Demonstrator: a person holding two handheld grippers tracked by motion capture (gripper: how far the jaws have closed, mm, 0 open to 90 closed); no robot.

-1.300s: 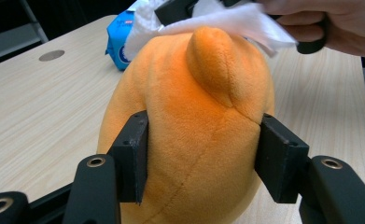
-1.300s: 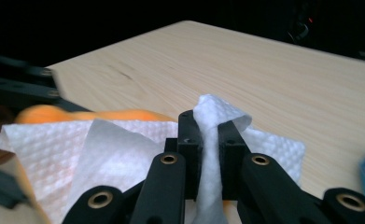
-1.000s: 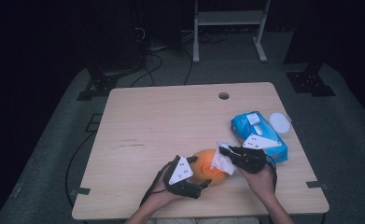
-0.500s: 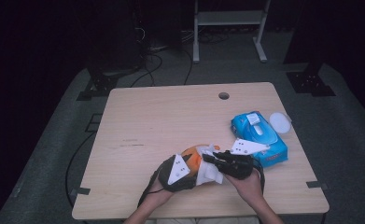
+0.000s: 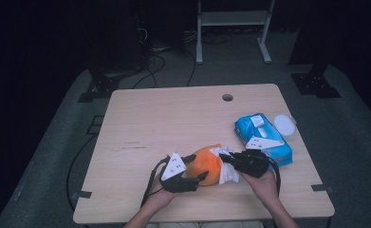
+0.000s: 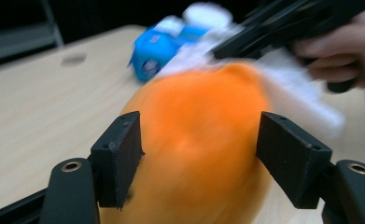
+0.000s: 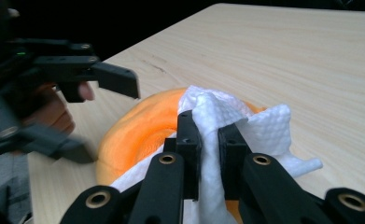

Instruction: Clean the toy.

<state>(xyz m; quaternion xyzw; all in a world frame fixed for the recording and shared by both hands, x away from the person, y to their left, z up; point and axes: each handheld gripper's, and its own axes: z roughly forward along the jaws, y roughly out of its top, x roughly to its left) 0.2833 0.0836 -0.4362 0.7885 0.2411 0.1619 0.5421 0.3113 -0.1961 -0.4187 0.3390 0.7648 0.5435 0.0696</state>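
Note:
A rounded orange thing (image 5: 206, 164) (image 6: 199, 126) (image 7: 138, 130) lies near the table's front edge. My left gripper (image 5: 198, 166) (image 6: 199, 149) straddles it from the left. Its jaws have just been opening, with the orange thing between them and the pads standing just off its sides. My right gripper (image 5: 223, 156) (image 7: 210, 128) comes in from the right, shut on a crumpled white wipe (image 5: 229, 173) (image 7: 264, 126) (image 6: 301, 93) that lies against the orange thing's top and right side.
A blue pack of wipes (image 5: 264, 137) (image 6: 157, 46) lies at the right of the wooden table (image 5: 173, 118), with a round white lid (image 5: 285, 124) beside it. A cable hole (image 5: 227, 97) sits near the far edge. The table's left and far parts are bare.
The right gripper swept the wipe left over the orange thing, then drew back to the right. The left gripper's jaws closed in around the orange thing and then widened.

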